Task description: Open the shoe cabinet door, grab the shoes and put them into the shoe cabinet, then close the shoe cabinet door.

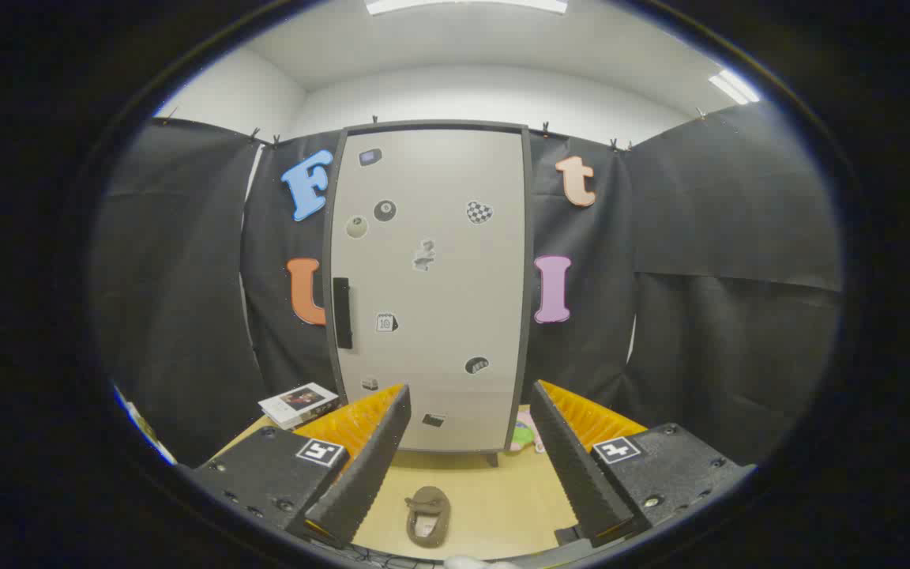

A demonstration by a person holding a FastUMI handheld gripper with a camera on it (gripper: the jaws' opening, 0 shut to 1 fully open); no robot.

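A tall pale shoe cabinet [431, 284] stands upright on the wooden table [502, 498], straight ahead beyond my fingers. Its door is closed and dotted with small stickers. A dark vertical handle [342, 313] sits on the door's left side. A small brown shoe [427, 516] lies on the table between my fingers, close in, its opening facing up. My gripper [471, 395] is open, with nothing between the fingers. It hangs above the table, well short of the cabinet.
A flat white box [299, 404] lies on the table left of the cabinet's foot. Something small, pink and green [526, 431], peeks out at the cabinet's lower right corner. Black cloth walls close in behind and on both sides.
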